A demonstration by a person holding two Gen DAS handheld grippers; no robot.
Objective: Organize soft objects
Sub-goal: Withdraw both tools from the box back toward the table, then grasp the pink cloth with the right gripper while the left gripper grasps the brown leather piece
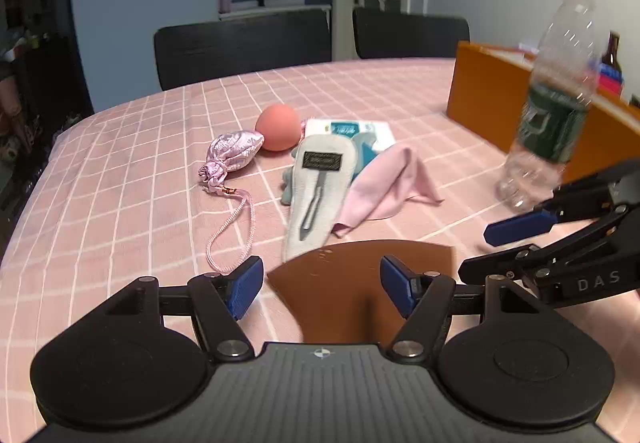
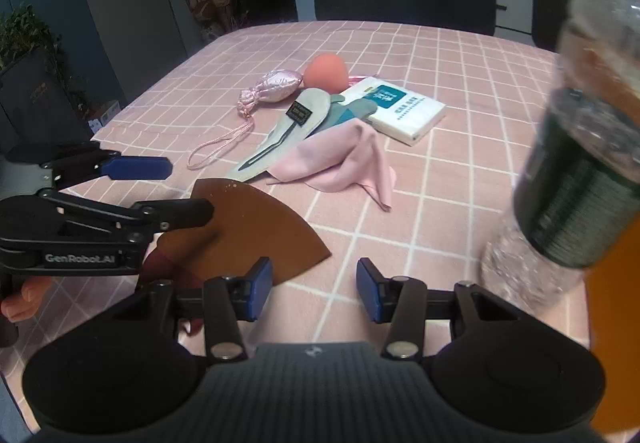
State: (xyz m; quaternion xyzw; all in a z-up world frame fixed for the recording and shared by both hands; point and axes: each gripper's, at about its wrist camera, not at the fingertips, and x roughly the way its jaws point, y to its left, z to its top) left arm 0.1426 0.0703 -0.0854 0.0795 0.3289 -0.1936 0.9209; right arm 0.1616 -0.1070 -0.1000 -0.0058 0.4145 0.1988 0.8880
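Pink checked cloth covers the table [image 1: 120, 171], with dark chairs behind and an orange box [image 1: 476, 91] off to my right. Ahead of both tools sits the soft pile: a shiny pink drawstring pouch [image 1: 234, 152], a peach ball [image 1: 277, 127], a grey felt sleeve [image 1: 320, 187] lying over something teal, a pink cloth [image 1: 386, 187] and a tissue pack [image 2: 398, 109]. A brown fan-shaped mat [image 1: 360, 283] lies flat closest to me.

My left gripper [image 1: 322, 285] is spread wide and holds nothing; the mat sits between and just beyond its blue pads. My right gripper [image 2: 314, 289] is likewise wide apart and empty, its left pad at the mat's edge. A clear bottle [image 1: 552, 103] stands near the right side, blurred.

What matters for the next reach, as I judge it: the felt sleeve runs lengthwise almost straight away from the left gripper, its narrow end pointing back at me and touching the mat's far edge. The left tool is nearer and better lined up; the pads would close across the sleeve's width. The pouch lies further left, its cord trailing towards my left pad
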